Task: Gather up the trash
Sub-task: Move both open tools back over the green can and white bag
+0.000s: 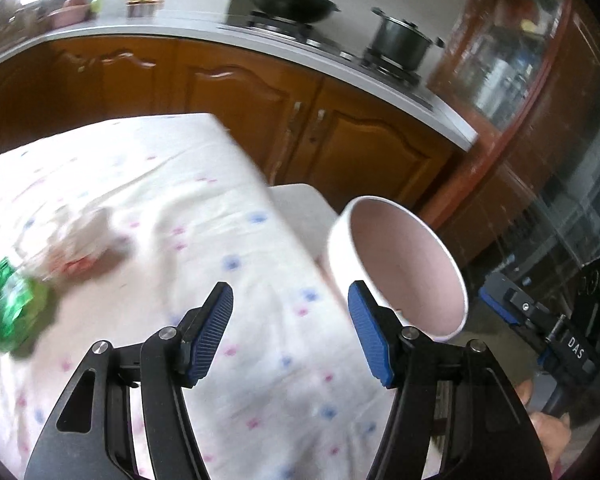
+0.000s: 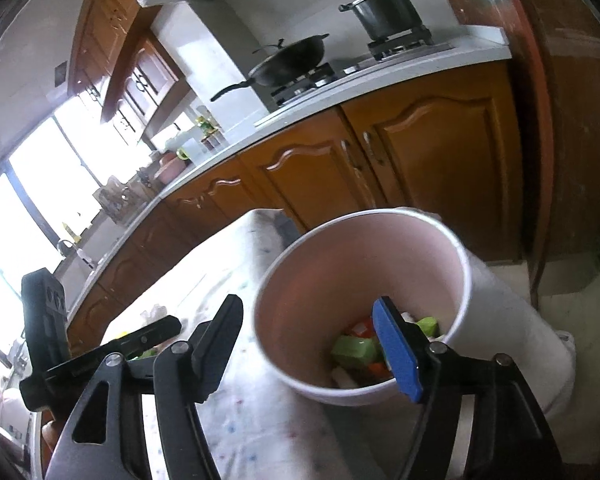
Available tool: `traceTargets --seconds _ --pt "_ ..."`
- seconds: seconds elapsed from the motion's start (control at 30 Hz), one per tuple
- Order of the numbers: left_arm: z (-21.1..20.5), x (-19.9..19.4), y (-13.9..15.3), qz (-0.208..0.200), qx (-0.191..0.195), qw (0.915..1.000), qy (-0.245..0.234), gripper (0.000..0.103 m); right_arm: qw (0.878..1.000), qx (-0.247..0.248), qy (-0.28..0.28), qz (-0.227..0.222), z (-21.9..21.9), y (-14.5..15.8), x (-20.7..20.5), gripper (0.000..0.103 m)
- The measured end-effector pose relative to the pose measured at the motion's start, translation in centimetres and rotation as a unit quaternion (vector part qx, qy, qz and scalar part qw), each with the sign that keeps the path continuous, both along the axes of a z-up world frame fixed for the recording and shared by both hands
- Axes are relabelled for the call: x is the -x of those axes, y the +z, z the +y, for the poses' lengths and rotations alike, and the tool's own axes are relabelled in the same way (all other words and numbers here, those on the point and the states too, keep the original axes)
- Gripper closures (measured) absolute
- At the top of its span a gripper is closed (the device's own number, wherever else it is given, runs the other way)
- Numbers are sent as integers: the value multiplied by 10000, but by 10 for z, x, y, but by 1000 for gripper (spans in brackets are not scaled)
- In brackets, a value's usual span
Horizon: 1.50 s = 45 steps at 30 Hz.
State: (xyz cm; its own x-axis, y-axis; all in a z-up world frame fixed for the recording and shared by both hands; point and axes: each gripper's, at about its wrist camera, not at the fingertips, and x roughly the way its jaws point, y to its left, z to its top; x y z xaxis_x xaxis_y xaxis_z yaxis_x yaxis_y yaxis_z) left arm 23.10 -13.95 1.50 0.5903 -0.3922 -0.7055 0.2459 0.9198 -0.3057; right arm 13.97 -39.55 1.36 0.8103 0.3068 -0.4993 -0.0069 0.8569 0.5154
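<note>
my left gripper [image 1: 290,330] tilted down over the flowered tabletop [image 1: 148,168], jaws spread, empty, right gripper [image 2: 312,344] spread over the white bin [image 2: 364,312], trash [image 2: 358,350] inside, green wrapper [image 1: 8,306] on the cloth, kitchen cabinets [image 1: 228,88] behind
</note>
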Motion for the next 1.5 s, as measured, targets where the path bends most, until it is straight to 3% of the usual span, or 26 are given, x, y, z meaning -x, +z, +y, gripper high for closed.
traceTargets --seconds 0.37,0.77,0.97,1.13,1.5 --pt "87 36 -9 43 178 9965 813 42 9988 -6 484 37 56 -4 0 33" --pt "170 71 -27 140 382 9852 1666 42 9955 -21 932 169 109 -18 -1 33" --pt "193 75 -36 244 473 9796 1938 39 9926 48 1167 317 136 -25 -6 28" --pt "207 70 -37 294 566 9755 2104 39 9904 152 1323 371 154 -29 -13 15" --pt "212 40 -34 270 377 9743 2203 39 9842 543 1680 110 195 -24 -34 14"
